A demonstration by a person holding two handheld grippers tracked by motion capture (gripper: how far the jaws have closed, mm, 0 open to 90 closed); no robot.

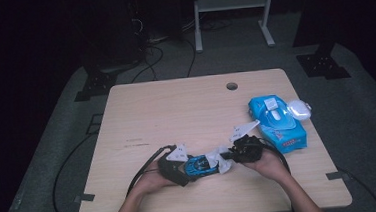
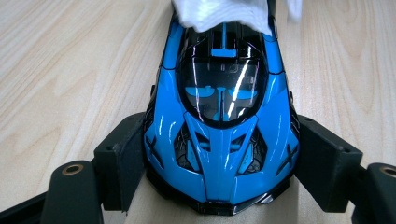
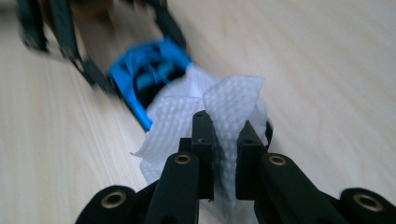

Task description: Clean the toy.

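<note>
A glossy blue and black toy car [image 2: 223, 116] rests on the wooden table, nose toward the left gripper's camera. My left gripper [image 2: 219, 163] is shut on the toy car, one black jaw pressed against each side. A white wet wipe [image 3: 205, 121] lies draped over the car's far end [image 3: 149, 74], and my right gripper [image 3: 225, 140] is shut on the wipe, which bunches up between its jaws. In the high view the car [image 1: 198, 165] lies near the table's front edge between the left gripper [image 1: 178, 168] and the right gripper [image 1: 232, 158], with the wipe [image 1: 219, 161] over it.
A blue pack of wet wipes [image 1: 277, 122] with its clear lid flipped open lies at the right of the table [image 1: 176, 112]. A round cable hole [image 1: 232, 86] is near the far edge. Black cables [image 1: 145, 169] trail from both grippers.
</note>
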